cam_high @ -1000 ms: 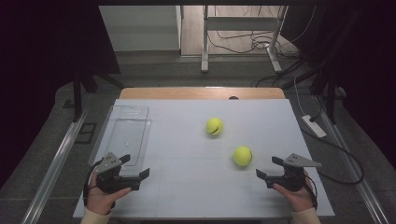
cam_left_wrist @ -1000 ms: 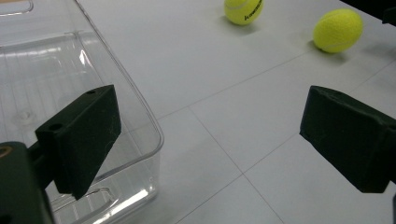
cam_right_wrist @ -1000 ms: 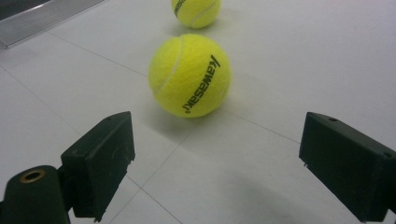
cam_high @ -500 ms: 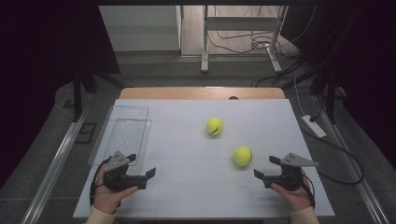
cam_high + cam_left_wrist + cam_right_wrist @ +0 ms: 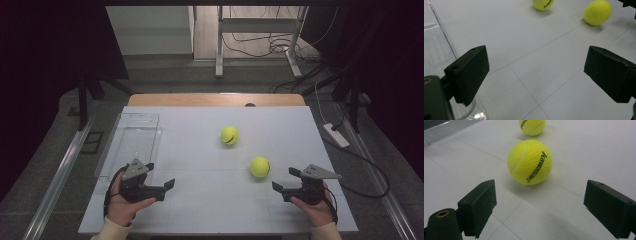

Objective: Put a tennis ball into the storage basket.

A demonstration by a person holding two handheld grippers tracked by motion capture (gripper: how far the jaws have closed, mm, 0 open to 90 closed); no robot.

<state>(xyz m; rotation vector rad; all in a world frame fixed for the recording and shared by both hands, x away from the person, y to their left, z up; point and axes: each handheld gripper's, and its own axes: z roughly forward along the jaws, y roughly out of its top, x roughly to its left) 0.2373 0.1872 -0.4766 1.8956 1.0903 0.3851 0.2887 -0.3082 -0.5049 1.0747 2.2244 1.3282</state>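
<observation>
Now the nearer tennis ball [image 5: 259,166] lies toward the right front of the worktop [image 5: 200,210], with the second tennis ball [image 5: 229,135] behind it, nearer the middle. Just right of the nearer ball, the right tool [image 5: 281,187] has edged closer over the last second, its jaws spread wide and facing the ball [image 5: 530,162], not yet touching. The left tool [image 5: 167,184] has swung away from the clear tray [image 5: 131,120] at the left edge, jaws also apart and pointing inward. A pickup of the nearer ball looks imminent.
</observation>
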